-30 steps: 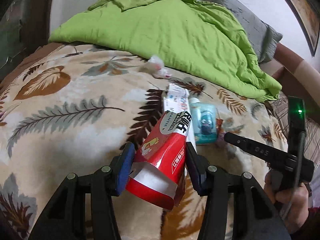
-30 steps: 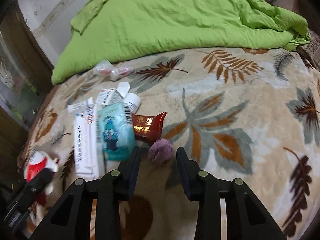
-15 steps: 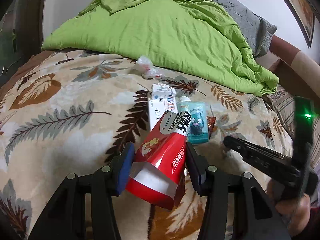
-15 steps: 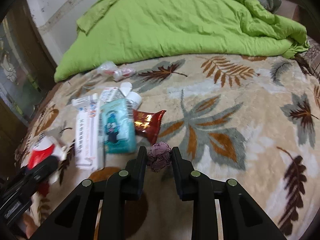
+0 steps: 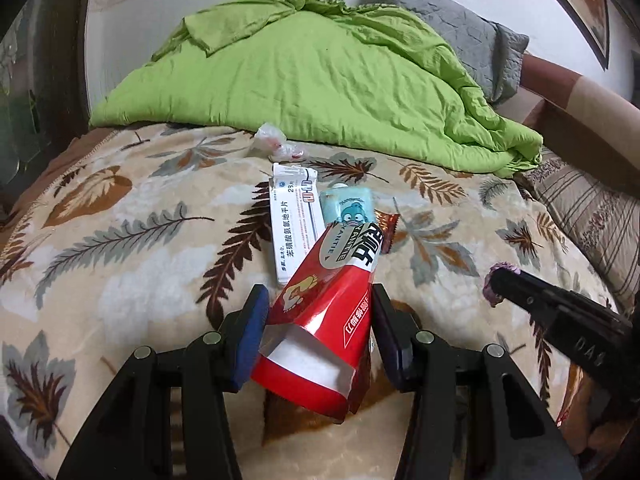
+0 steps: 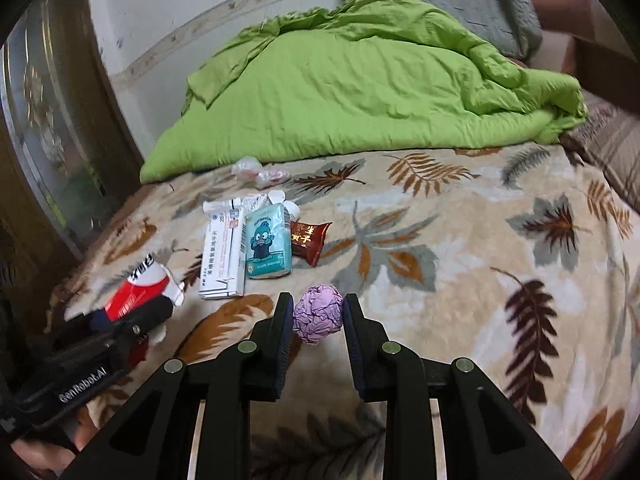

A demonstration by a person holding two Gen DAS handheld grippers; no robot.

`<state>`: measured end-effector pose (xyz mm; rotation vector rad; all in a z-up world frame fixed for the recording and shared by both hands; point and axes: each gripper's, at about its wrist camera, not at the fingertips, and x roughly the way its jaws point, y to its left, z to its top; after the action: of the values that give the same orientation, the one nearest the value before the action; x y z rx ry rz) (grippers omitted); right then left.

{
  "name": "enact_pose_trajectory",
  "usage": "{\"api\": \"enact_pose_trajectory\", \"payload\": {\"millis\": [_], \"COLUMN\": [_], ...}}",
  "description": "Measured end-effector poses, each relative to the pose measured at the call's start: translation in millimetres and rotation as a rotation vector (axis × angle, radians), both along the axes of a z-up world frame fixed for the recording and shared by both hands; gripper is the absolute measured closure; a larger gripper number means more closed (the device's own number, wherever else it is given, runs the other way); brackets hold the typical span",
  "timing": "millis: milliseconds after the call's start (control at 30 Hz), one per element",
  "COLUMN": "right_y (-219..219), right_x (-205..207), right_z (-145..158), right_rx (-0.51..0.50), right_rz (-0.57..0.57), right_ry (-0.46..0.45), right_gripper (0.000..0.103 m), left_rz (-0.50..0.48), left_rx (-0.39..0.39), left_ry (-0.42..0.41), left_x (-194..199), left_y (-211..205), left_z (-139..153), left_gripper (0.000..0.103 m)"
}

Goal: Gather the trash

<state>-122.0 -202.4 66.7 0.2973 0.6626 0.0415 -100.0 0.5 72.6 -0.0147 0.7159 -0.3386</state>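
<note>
Red carton point(image 5: 332, 316), open-ended and printed with white characters, clamped between the pads of the left gripper point(image 5: 318, 320) at lower centre of the left wrist view, jaws part-way open around its width, carton tilted up toward the upper right. Seen again at lower left of the right wrist view, poking out of the same tongs. Crumpled lilac paper ball point(image 6: 318, 318) pinched tight in the right gripper point(image 6: 316, 314) at lower centre of the right wrist view, jaws drawn in as far as the ball allows; a sliver of it visible at the tip of that gripper at the right edge of the left wrist view.

Still lying on the leaf-patterned blanket point(image 6: 460, 264), left of centre: a long white medicine box point(image 6: 224, 252), touching a teal tissue pack point(image 6: 268, 242) with a cartoon figure, and just beside that a dark red snack wrapper point(image 6: 310, 238). Farther up, near the edge of the green duvet point(image 6: 360, 96), a crumpled clear plastic wrapper point(image 6: 260, 172). Grey pillow point(image 6: 460, 4) at upper right, behind the duvet.
</note>
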Motion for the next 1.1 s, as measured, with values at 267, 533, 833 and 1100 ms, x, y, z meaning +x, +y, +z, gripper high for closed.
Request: {"api": "enact_pose_trajectory", "payload": {"millis": [267,533,833,1100], "right_y": [-13,-5,-13,-13], "right_x": [-36,-59,-78,-79], "right_z": [7,11,8,5], "right_rx": [0.079,0.065,0.055,0.043], "right_rz": [-0.032,-0.01,-0.04,-0.048], "right_ry": [-0.035,-0.05,-0.023,-0.003], "right_gripper": [0.076,0.076,0.076,0.076], "left_rz": [-0.033,-0.001,-0.007,0.001], "left_rx": [0.023,0.018,0.04,0.049], "left_ry": [-0.007,-0.028,-0.048,-0.061], "left_x": [-42,-64,-71,-76], "left_y": [-2,1,-2,0], "left_z": [3,3,4,7], "left_gripper": [0.052,0.052,0.052,0.051]}}
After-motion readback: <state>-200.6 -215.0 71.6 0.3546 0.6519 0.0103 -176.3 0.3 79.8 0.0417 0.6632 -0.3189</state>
